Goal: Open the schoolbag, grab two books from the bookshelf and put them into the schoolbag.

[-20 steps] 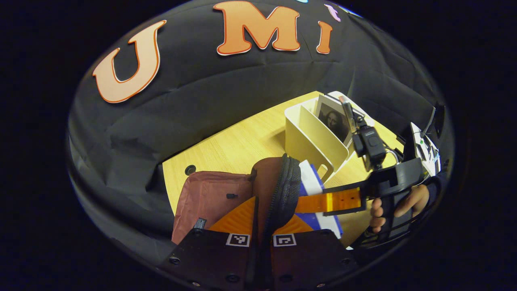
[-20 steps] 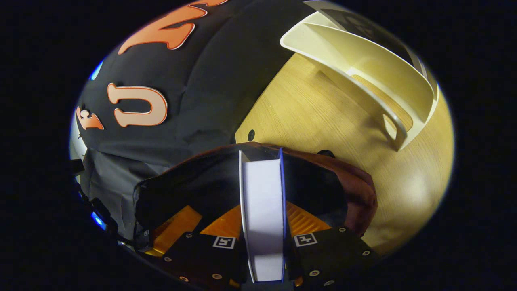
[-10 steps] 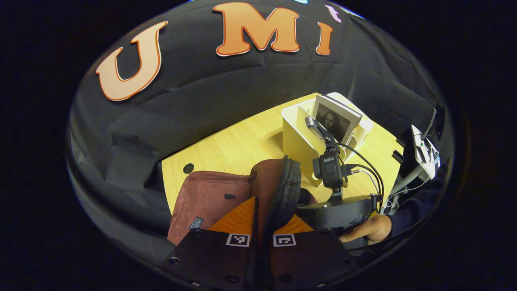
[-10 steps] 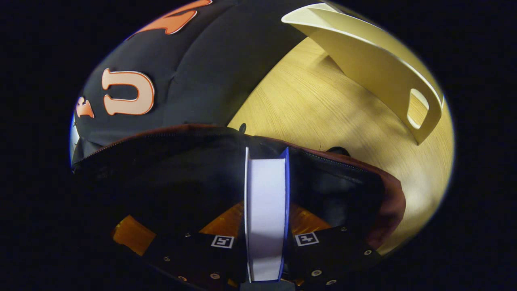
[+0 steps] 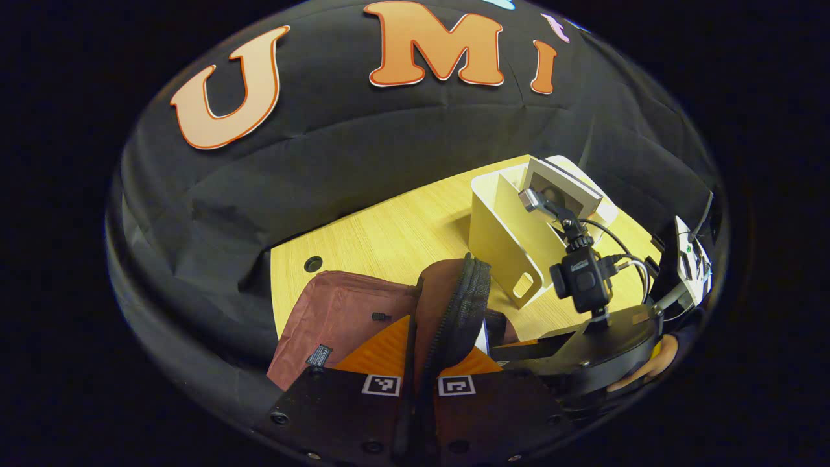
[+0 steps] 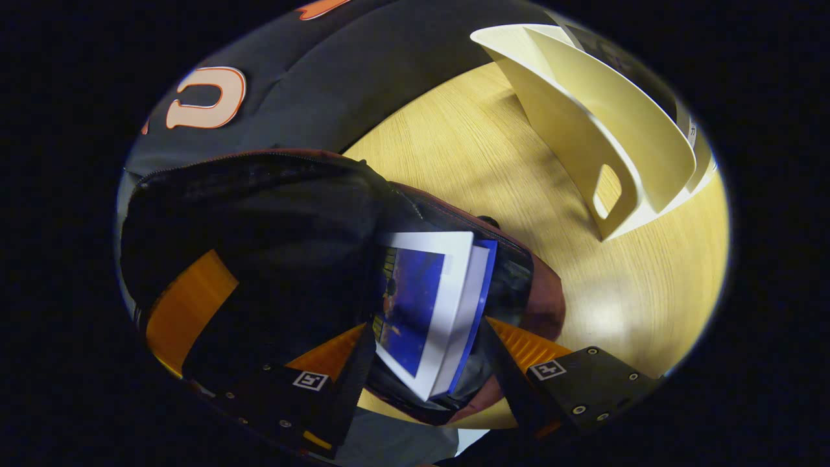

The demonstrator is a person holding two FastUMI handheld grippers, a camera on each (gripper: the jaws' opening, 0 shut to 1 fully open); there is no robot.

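A pale wood-grain tabletop (image 6: 493,168) stands before the booth's black cloth wall.

In the right gripper view, the right hand-held gripper (image 6: 425,353) has its fingers spread apart, touching nothing. Between them lies the book (image 6: 431,305), a thin white-edged volume with a dark blue cover, its long axis running away from the fingers and tilted. It sits inside the open mouth of the schoolbag (image 6: 272,214), whose lining is black. Its cover print is too small to read. Beyond, to the right, stands the cream bookshelf (image 6: 583,123), smooth with slanted dividers and a cut-out handle.

In the left gripper view, the left hand-held gripper (image 5: 421,363) is clamped on the schoolbag's zippered rim (image 5: 463,305), holding it up. The maroon fabric carries a small unreadable tag (image 5: 318,355). Farther off, another book (image 5: 561,188) leans in the bookshelf.
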